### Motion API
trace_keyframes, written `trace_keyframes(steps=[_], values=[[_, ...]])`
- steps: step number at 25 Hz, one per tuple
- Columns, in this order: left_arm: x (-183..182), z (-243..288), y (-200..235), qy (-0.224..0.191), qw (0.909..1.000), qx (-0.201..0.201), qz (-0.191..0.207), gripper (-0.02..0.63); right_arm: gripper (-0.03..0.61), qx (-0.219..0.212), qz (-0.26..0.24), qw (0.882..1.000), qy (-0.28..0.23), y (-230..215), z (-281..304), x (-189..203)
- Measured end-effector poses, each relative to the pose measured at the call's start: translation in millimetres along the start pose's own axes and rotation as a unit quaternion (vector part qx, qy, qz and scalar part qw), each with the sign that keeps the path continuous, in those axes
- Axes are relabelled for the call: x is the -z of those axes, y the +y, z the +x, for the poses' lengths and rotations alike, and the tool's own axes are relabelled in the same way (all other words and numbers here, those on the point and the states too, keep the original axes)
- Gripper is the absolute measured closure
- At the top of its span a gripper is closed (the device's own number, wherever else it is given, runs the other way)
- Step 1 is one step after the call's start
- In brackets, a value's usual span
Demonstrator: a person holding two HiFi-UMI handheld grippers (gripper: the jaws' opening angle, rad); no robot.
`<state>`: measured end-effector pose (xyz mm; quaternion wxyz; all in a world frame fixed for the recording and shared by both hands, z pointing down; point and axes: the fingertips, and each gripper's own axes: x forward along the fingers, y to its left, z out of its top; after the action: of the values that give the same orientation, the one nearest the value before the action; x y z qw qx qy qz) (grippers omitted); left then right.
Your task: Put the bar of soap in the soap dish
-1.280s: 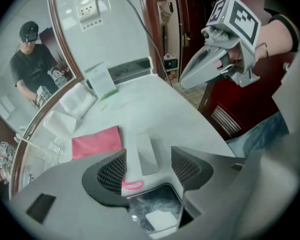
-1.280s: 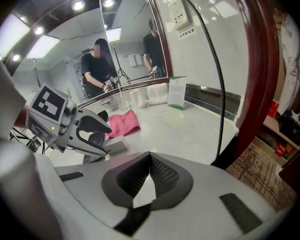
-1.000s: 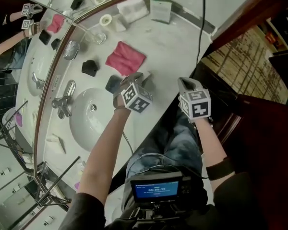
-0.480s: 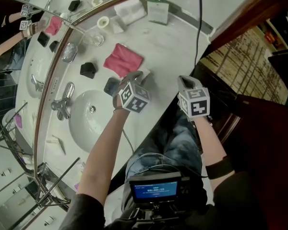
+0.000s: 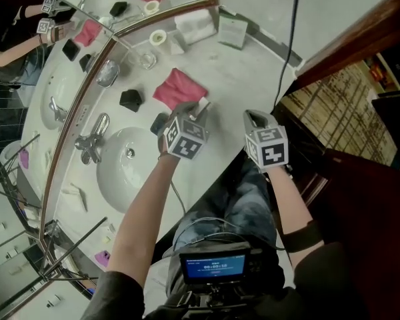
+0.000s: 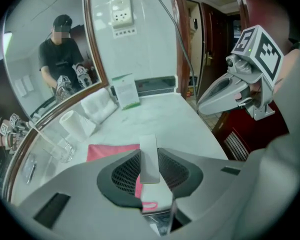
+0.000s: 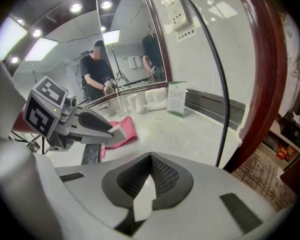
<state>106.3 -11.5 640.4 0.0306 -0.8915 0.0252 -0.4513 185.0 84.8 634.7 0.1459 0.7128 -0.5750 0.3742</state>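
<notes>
1. Left gripper view: left hand-held gripper [image 5: 197, 111] is clamped on a flat white bar of soap [image 6: 149, 159]. Pads sit on its two broad faces w/ the bar edge-up btwn them. Gripping the wide faces prob. keeps a slick bar from twisting out.
2. Soap is held clear of the pale marble tabletop [image 5: 247, 79]. A pink folded cloth [image 5: 180, 87] lies on the tabletop just beyond the jaws.
3. Right hand-held gripper [image 7: 146, 196]: jaws together, nothing btwn them. It hangs to the right of the left one, apart from the soap. It looks parked out of the way, as one gripper is enough for this carry.
4. Small black squarish dish [image 5: 159, 121] sits just beside the left hand-held gripper on its basin side, partly hidden by it. Prob. the soap dish, tho can't be sure. A second black block [image 5: 130, 99] lies further off the same way.
5. Judgement: the pick is done, the placing not yet. Next move needs the bar tipped flat & lowered into the dish before the jaws part. Risk is the bar sliding in the grip, or dropping toward the white round basin [image 5: 120, 172].
</notes>
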Motion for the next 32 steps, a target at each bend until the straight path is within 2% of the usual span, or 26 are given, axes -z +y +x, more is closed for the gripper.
trace_keyframes(steps=[6, 12, 15, 19, 21, 24, 27, 29, 30, 32], values=[[-7, -21, 36, -0.020, 0.9977, -0.037, -0.053, 0.506, 0.566, -0.045, -0.055, 0.997, 0.007, 29, 20, -33], [-5, -39, 81, -0.041, 0.9884, -0.076, -0.125, 0.506, 0.566, -0.095, -0.115, 0.989, 0.012, 66, 48, -70], [0, -49, 109, -0.056, 0.9773, -0.108, -0.174, 0.506, 0.566, -0.131, -0.153, 0.979, 0.016, 88, 67, -87], [10, -63, 151, -0.086, 0.9539, -0.135, -0.254, 0.506, 0.566, -0.171, -0.204, 0.964, 0.021, 126, 90, -109], [14, -69, 170, -0.105, 0.9381, -0.142, -0.298, 0.506, 0.566, -0.189, -0.222, 0.956, 0.022, 150, 98, -123], [27, -78, 202, -0.136, 0.9094, -0.162, -0.358, 0.506, 0.566, -0.213, -0.255, 0.943, 0.020, 180, 113, -138], [44, -86, 235, -0.176, 0.8741, -0.182, -0.415, 0.506, 0.566, -0.233, -0.288, 0.929, 0.015, 208, 129, -148], [52, -96, 255, -0.209, 0.8413, -0.185, -0.463, 0.506, 0.566, -0.246, -0.298, 0.922, 0.015, 228, 133, -155], [57, -101, 266, -0.226, 0.8211, -0.187, -0.490, 0.506, 0.566, -0.251, -0.302, 0.920, 0.014, 236, 136, -158], [69, -110, 286, -0.263, 0.7715, -0.190, -0.547, 0.506, 0.566, -0.257, -0.307, 0.916, 0.013, 247, 142, -162]])
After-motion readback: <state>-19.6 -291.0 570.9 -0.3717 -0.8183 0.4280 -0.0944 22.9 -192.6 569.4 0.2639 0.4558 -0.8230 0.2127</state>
